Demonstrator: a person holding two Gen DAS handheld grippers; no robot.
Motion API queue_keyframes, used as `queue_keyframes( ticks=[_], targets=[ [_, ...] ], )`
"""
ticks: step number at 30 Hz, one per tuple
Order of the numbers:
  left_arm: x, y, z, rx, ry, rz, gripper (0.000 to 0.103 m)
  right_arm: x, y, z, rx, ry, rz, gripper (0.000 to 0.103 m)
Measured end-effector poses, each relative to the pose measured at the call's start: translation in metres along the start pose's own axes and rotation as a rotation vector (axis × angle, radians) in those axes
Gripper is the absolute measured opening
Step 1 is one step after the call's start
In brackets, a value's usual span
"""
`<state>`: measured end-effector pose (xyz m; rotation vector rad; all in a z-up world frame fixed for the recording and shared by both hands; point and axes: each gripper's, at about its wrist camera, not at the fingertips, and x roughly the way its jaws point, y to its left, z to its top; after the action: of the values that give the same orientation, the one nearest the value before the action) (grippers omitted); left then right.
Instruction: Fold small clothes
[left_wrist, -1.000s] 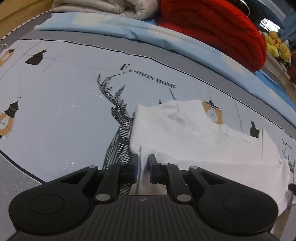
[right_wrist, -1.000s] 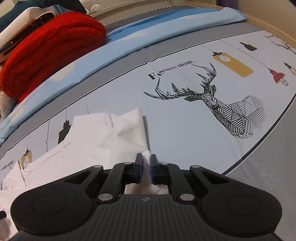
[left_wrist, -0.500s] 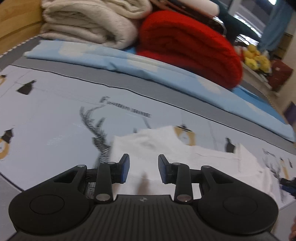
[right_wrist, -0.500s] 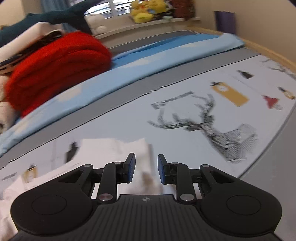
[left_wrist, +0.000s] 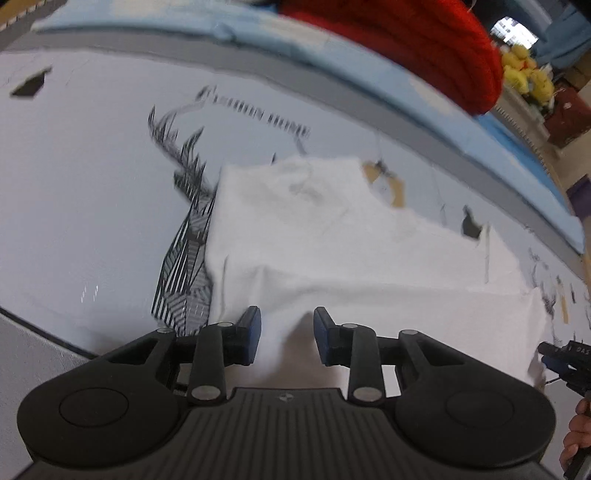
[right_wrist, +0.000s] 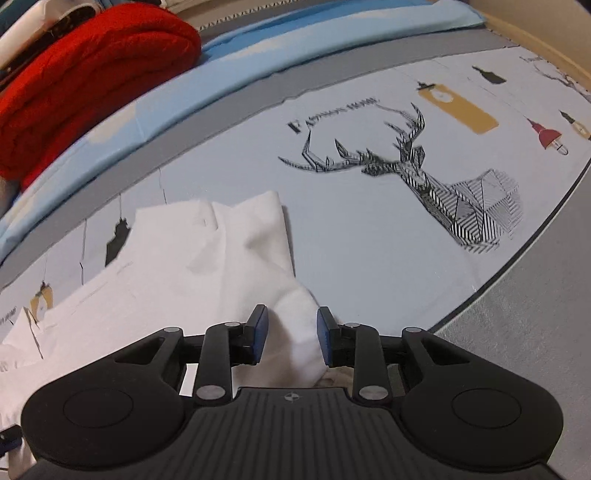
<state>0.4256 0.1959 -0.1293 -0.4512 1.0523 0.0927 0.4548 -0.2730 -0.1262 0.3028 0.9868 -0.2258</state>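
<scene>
A small white garment (left_wrist: 332, 236) lies partly folded on a pale printed bedsheet (left_wrist: 92, 166). My left gripper (left_wrist: 286, 334) is open, its jaws apart over the garment's near left edge, with a raised fold of cloth between them. In the right wrist view the same garment (right_wrist: 184, 266) lies left of centre. My right gripper (right_wrist: 291, 332) is open over the garment's near right corner, cloth bulging between the jaws. The other gripper's tip (left_wrist: 561, 360) shows at the far right of the left wrist view.
A red folded blanket (right_wrist: 85, 81) and a light blue sheet (right_wrist: 258, 59) lie along the far side of the bed. A deer print (right_wrist: 424, 177) marks the bedsheet right of the garment. Yellow plush toys (left_wrist: 524, 74) sit beyond the bed. A grey border (right_wrist: 535, 332) runs along the near edge.
Both grippers were shut on the garment's near edge one second ago. They have opened and let go of the cloth, tilted up briefly, and now point down at the garment again.
</scene>
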Motion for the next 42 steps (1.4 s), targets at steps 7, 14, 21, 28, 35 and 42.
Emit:
queue_keyframes(
  ticks=[7,14,21,28,35,42],
  targets=[
    [-0.025,-0.009,0.006,0.012,-0.097,-0.032,0.036,-0.023,0.009,0.005,-0.014,-0.072,-0.001,0.030],
    [-0.081,-0.018,0.008,0.042,-0.187,-0.043,0.036,-0.069,0.017,0.010,-0.050,-0.168,0.034,0.030],
    [-0.153,-0.030,-0.014,0.141,-0.366,-0.017,0.036,-0.138,0.022,0.006,-0.133,-0.321,0.099,0.030],
    [-0.217,-0.041,-0.073,0.229,-0.574,0.057,0.036,-0.222,0.006,-0.033,-0.203,-0.558,0.195,0.035],
    [-0.268,-0.040,-0.158,0.344,-0.568,0.107,0.044,-0.278,-0.042,-0.080,-0.208,-0.526,0.180,0.043],
    [-0.304,-0.013,-0.252,0.338,-0.550,0.097,0.065,-0.300,-0.094,-0.140,-0.230,-0.458,0.187,0.044]
  ],
)
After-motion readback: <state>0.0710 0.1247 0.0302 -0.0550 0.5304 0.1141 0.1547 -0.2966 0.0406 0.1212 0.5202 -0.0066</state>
